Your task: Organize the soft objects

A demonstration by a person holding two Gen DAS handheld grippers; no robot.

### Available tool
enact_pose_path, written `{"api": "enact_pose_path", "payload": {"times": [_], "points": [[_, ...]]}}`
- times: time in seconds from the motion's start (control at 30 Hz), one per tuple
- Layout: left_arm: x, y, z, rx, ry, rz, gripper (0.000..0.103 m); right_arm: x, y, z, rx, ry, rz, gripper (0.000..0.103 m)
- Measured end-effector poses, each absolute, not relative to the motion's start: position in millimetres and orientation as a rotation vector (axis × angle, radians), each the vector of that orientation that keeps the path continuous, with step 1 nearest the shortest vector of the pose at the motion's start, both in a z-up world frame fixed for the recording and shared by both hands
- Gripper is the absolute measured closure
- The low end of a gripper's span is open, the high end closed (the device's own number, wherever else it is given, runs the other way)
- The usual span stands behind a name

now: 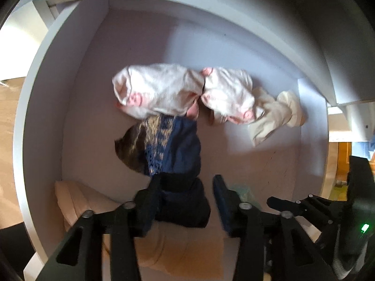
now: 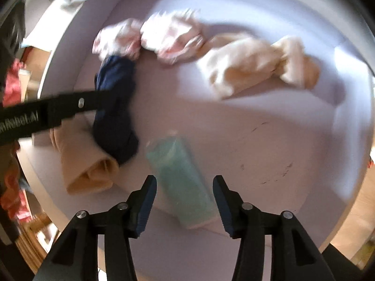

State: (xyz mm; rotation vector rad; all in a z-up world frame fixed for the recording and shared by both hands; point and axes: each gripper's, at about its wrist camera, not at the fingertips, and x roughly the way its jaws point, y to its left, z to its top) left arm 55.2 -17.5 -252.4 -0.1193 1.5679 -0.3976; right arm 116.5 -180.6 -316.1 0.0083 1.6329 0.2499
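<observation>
A white drawer (image 1: 35, 117) holds several rolled socks. A navy sock with a tan knit pattern (image 1: 173, 145) lies lengthwise between the fingers of my left gripper (image 1: 185, 187). The left finger touches it and the right finger stands apart, so the gripper is open. In the right wrist view the navy sock (image 2: 114, 107) rests partly on a peach roll (image 2: 86, 166), with a left gripper finger (image 2: 70, 107) reaching to it. A pale teal sock roll (image 2: 182, 178) lies on the drawer floor between the fingers of my right gripper (image 2: 185, 187), which is open and points straight down.
Two white-and-pink sock bundles (image 1: 159, 91) (image 1: 229, 93) and a cream bundle (image 1: 274, 114) line the drawer's far wall. The peach roll (image 1: 77, 201) lies in the near left corner. Bare scuffed floor (image 2: 257, 152) spreads at the right. Red clutter (image 2: 11, 86) sits outside the drawer.
</observation>
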Motion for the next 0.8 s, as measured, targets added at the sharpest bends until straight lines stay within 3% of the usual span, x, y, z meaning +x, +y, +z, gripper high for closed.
{"api": "enact_pose_path", "payload": {"times": [0.1, 0.3, 0.37, 0.5, 0.6, 0.67, 0.8], "points": [[49, -18, -257, -0.099, 1.588, -0.381, 0.037, 108, -168, -327, -0.051, 1.663, 0.268, 0.05], [39, -29, -266, -0.036, 1.605, -0.383, 0.036, 101, -170, -339, -0.109, 1.683, 0.221, 0.051], [37, -33, -269, -0.02, 1.606, -0.387, 0.036, 98, -176, -340, -0.051, 1.691, 0.197, 0.059], [37, -49, -276, 0.03, 1.612, -0.395, 0.037, 95, -191, -340, -0.003, 1.686, 0.103, 0.062], [36, -63, -287, 0.074, 1.618, -0.406, 0.041, 99, -197, -343, 0.018, 1.685, 0.031, 0.062], [33, -70, -290, 0.111, 1.623, -0.412, 0.053, 97, -198, -344, 0.03, 1.686, 0.013, 0.062], [27, -85, -291, 0.133, 1.63, -0.46, 0.063, 99, -196, -344, 0.011, 1.687, 0.021, 0.062]]}}
